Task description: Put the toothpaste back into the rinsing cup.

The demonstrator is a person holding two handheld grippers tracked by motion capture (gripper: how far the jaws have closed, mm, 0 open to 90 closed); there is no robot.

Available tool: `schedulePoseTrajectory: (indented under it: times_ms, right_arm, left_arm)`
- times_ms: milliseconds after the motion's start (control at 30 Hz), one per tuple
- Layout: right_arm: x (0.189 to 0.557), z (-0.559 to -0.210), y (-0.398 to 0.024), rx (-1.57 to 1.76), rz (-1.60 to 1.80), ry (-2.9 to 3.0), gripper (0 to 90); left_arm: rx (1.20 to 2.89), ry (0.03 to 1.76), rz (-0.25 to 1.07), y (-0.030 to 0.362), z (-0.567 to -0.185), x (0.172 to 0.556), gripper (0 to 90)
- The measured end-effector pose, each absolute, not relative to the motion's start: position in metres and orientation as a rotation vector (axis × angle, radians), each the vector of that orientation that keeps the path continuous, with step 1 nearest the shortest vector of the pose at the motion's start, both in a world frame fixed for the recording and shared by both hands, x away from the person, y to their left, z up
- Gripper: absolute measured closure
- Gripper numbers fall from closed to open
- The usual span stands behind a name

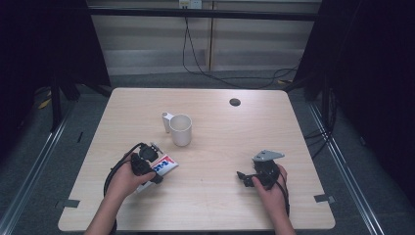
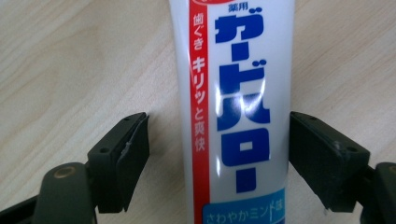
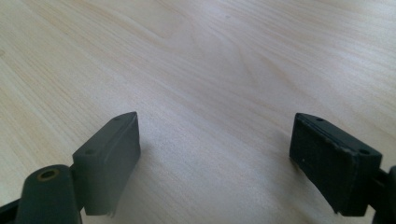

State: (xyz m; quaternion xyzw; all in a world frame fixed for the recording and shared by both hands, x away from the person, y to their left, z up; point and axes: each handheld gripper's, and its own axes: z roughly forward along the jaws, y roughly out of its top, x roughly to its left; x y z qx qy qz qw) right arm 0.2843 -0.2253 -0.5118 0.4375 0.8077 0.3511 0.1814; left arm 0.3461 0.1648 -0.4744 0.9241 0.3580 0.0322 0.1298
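Wood table (image 1: pixel 220 161) w/ white mug (image 1: pixel 180 129) mid-top; toothpaste tube (image 2: pixel 233 112) lies flat at front-left betw. wide-open jaws of left gripper (image 2: pixel 219 154), not yet clamped, right gripper (image 3: pixel 217 158) open & empty over bare wood, so pickup looks only just starting.

bare tabletop (image 1: pixel 220 161) between both tongs; white mug (image 1: pixel 180 129) upright beyond, well apart
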Motion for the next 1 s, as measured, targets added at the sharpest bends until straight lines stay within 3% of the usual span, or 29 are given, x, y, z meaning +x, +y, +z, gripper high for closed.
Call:
schedulePoseTrajectory:
  times_ms: [267,333,433,633,800,1000]
  right_arm:
    - [0.284,-0.512,-0.225,1.237,0.994,2.282,16.0]
    - [0.284,-0.512,-0.225,1.237,0.994,2.282,16.0]
    - [0.284,-0.512,-0.225,1.236,0.994,2.282,16.0]
    - [0.284,-0.512,-0.225,1.237,0.994,2.282,16.0]
    - [0.284,-0.512,-0.225,1.237,0.994,2.282,16.0]
    - [0.284,-0.512,-0.225,1.238,0.994,2.282,16.0]
  left_arm:
    - [2.719,1.057,0.068,0.159,-0.474,0.353,25.4]
    - [2.724,1.049,0.069,0.158,-0.473,0.353,29.0]
    - [2.757,1.036,0.050,0.153,-0.469,0.352,44.0]
    - [2.794,1.056,0.040,0.148,-0.468,0.353,46.2]
    - [2.802,1.028,0.082,0.148,-0.464,0.350,53.0]
    - [2.708,1.003,0.103,0.153,-0.459,0.344,58.6]
